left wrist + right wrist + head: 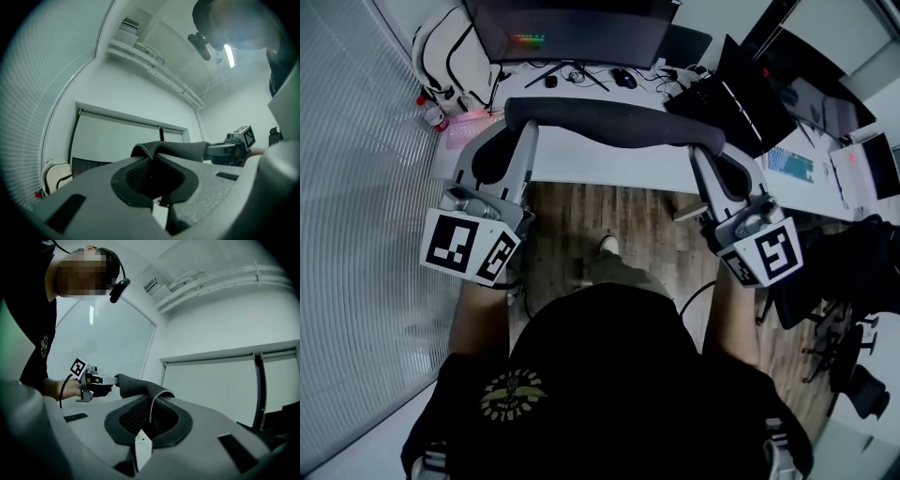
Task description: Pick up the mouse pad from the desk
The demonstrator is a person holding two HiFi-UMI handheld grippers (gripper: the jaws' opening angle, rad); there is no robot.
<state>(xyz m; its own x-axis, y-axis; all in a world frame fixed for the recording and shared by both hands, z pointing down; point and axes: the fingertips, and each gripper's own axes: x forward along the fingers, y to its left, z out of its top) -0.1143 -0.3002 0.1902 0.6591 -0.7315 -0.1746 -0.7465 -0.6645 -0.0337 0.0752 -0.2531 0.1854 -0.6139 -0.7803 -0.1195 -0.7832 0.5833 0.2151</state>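
Risk notes, pad in hand.

- State: the mouse pad [609, 120] hangs as a long dark band between the two tools, toward 12 o'clock from the body. It appears to be lifted clear of the white table [600, 169]. The left tool [523, 128] is pressed together on the pad's 9 o'clock end. The right tool [699, 152] pinches the 3 o'clock end the same way. In both tool views only the pad's folded edge sits between the jaws.
- Risk 1: the edge slips out of a pinch. We judge the bite shallow and the pad limp, so drawing the tools apart would pull on it. One end would then drop back onto the table or to the wooden floor [619, 220].
- Risk 2: sag. If the tools come closer together, the middle droops. It could then drag over the cables and the mouse [624, 79] at 12 o'clock, below the monitor [572, 28].
- Risk 3: uneven lift. If one tool rises ahead of the other, the band twists and loads the lower pinch.
- Risk 4: a swing toward 2 o'clock could brush the laptop [741, 89].
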